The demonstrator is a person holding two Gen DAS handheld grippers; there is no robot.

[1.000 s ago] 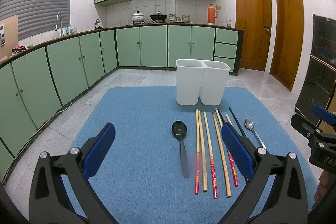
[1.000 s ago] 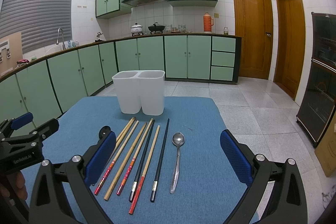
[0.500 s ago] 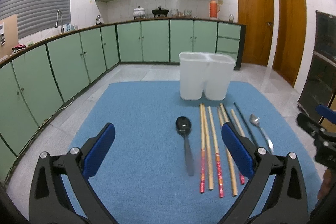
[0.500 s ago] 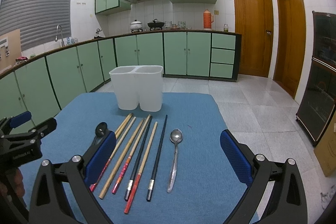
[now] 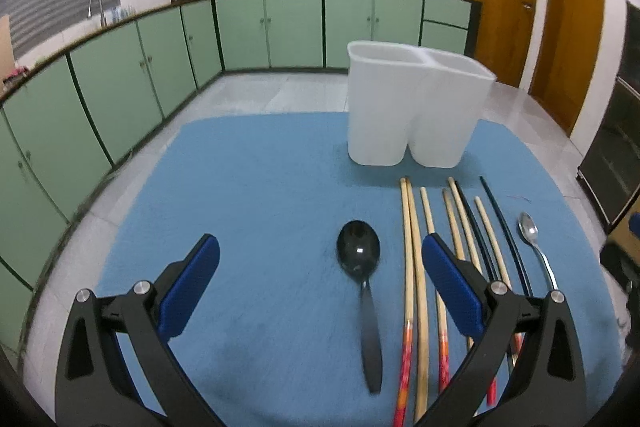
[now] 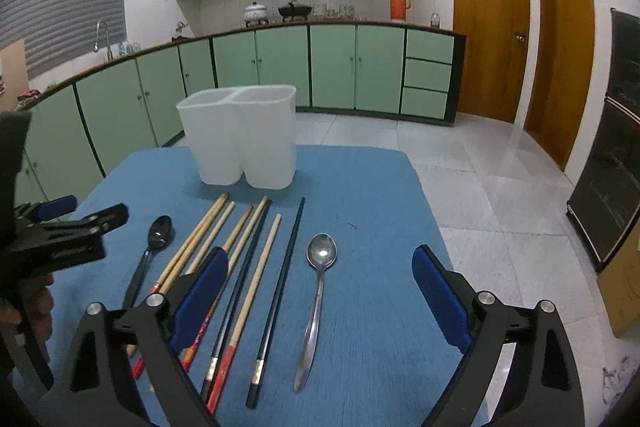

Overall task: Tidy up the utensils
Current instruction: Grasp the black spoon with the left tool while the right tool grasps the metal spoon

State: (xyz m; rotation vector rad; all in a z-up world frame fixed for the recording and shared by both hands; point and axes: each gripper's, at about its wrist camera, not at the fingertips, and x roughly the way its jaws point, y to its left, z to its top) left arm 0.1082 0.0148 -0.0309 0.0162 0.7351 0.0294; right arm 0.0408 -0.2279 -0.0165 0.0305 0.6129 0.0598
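Observation:
A white two-compartment holder stands upright at the far side of the blue mat. In front of it lie a black spoon, several wooden and black chopsticks and a steel spoon. My left gripper hovers open over the black spoon, which lies between its fingers, untouched. My right gripper hangs over the steel spoon; its jaws are wide and closing, with the spoon between them but not pressed.
Green kitchen cabinets run along the back and left. Two brown doors stand on the right and a dark glass cabinet at far right. The left gripper's body, with a hand under it, shows in the right wrist view. White tiled floor surrounds the mat.
Both grippers have moved forward and down toward the utensils, which now look larger. The left one has come over the black spoon, the right one over the steel spoon.

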